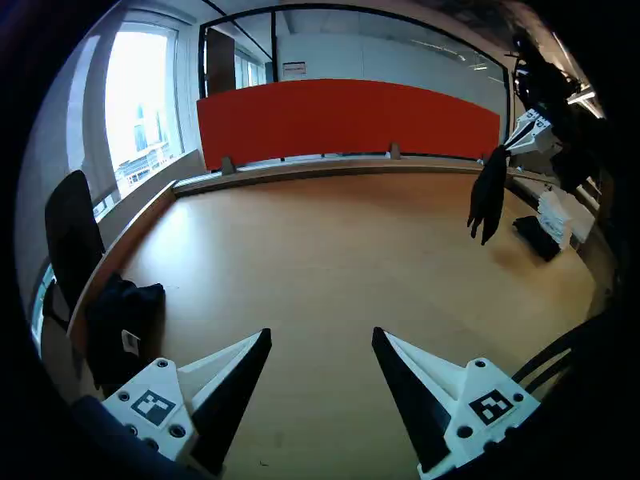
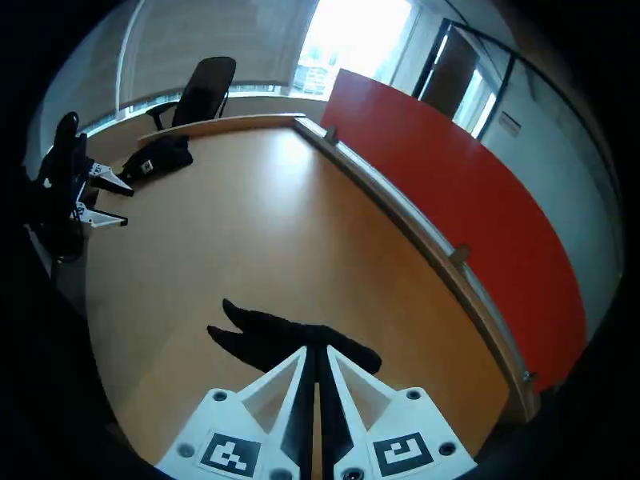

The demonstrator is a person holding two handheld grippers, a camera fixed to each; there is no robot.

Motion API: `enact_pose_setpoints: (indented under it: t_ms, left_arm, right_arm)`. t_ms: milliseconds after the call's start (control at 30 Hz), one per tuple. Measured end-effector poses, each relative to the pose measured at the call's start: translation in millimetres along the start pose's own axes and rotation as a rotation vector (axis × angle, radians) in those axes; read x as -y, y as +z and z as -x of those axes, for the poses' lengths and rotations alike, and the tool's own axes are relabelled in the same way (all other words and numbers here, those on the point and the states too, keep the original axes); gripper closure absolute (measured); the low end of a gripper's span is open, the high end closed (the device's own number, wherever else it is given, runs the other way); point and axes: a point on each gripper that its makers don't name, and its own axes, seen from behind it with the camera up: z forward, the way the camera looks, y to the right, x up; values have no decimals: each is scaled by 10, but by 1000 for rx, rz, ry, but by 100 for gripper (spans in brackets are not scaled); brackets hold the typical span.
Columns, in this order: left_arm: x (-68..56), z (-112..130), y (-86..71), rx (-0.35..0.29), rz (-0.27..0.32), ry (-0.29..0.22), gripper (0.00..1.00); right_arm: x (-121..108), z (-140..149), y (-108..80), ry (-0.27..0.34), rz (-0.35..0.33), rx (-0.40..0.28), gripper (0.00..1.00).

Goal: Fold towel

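You have one towel (image 2: 272,332), black; two grippers; one black bag (image 1: 120,320); one office chair (image 1: 72,228); and one red divider panel (image 1: 344,120). Your right gripper (image 2: 318,352) has its jaws pressed together, pinching the towel, and the cloth spills out just past the fingertips, ahead and to their left, over the wooden table (image 2: 240,216). In the left gripper view that towel (image 1: 486,192) hangs limp from the right gripper (image 1: 524,136), far off to the right of your left jaws. Your left gripper (image 1: 320,332) has its jaws spread wide, with table top (image 1: 320,256) showing between them. The bag lies just left of the left finger, at the table's edge, with the chair behind it. What the bag holds can't be made out. The divider stands straight ahead of the left jaws, across the far edge. Beyond the hanging towel sit a white stack (image 1: 556,216) and a dark item (image 1: 536,236), both too small to identify. In the right gripper view the left gripper (image 2: 128,206) sits far left of your jaws, with the bag (image 2: 156,156) and chair (image 2: 204,88) past it and the divider (image 2: 464,200) along the right
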Motion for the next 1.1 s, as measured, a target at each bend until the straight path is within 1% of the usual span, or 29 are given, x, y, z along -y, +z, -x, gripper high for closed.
enact_pose_setpoints:
  t_ms: [400,800,1100]
  left_arm:
    - [-37,-28,47,13,-1,0,7]
    - [-68,-35,64,31,-9,8,7]
    - [-128,-65,91,38,-5,20,7]
  right_arm:
    - [-519,437,-180,67,61,53,98]
    - [-1019,841,-349,104,119,115,98]
    - [-1304,1075,-469,118,156,152,98]
